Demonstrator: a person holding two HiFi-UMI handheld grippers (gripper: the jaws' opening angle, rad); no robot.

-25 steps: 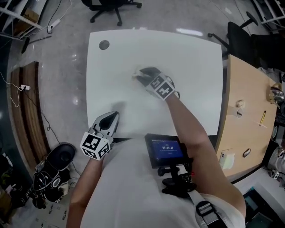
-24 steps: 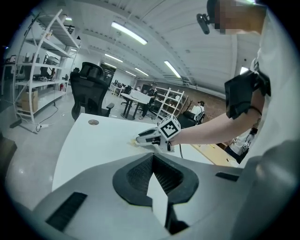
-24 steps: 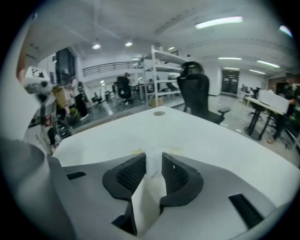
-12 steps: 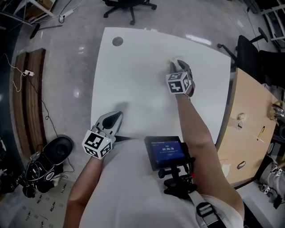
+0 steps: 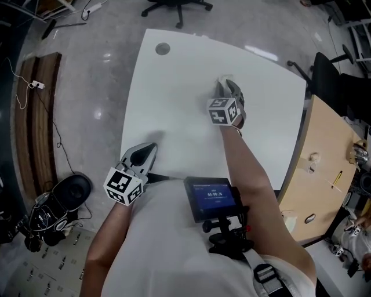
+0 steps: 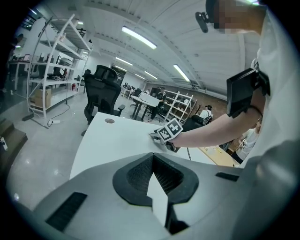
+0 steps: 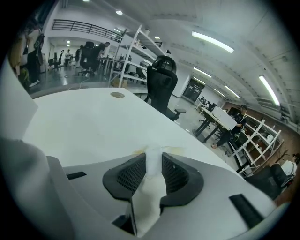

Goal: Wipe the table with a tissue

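Note:
My right gripper (image 5: 226,87) reaches out over the far middle of the white table (image 5: 174,98) and points away from me. It is shut on a crumpled white tissue (image 5: 222,78) that presses on the tabletop. In the right gripper view the tissue (image 7: 151,187) fills the gap between the dark pads (image 7: 129,176), and a faint yellowish smear (image 7: 178,150) lies on the table just past them. My left gripper (image 5: 149,148) rests at the table's near left edge with its jaws together and nothing in them. The left gripper view looks across at the right gripper (image 6: 156,137).
A round cable hole (image 5: 162,49) sits in the table's far left corner. Office chairs stand beyond the far edge (image 5: 179,6) and at the right (image 5: 330,69). A wooden desk (image 5: 322,168) adjoins the right side. Bags (image 5: 58,203) lie on the floor at left.
My right gripper has slid the tissue rightward across the table and turned from pointing left to pointing away from me. The left gripper stays at the near edge.

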